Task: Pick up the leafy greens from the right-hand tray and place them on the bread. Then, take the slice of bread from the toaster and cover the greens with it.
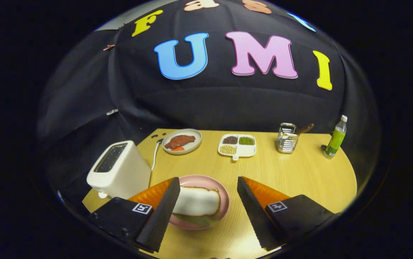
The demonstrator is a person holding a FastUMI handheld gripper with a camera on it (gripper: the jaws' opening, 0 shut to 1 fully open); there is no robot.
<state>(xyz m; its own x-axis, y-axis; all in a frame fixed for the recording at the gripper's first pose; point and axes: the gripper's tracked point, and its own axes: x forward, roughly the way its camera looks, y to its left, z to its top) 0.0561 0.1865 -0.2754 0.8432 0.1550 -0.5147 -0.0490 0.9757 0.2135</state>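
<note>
The gripper (206, 181) was held wide open and empty above the pink plate (224, 196), where a bread slice (197, 201) lay covering the leafy greens (199, 219), right of the toaster (118, 169).

The worktop (293, 172) is evenly, brightly lit from above, with soft shadows. Its straight edges bow strongly outward. Focus stays sharp.

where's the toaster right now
In the gripper view the toaster stands on the table's near-left corner, beside the pink plate, beyond the open gripper's left finger.
</note>
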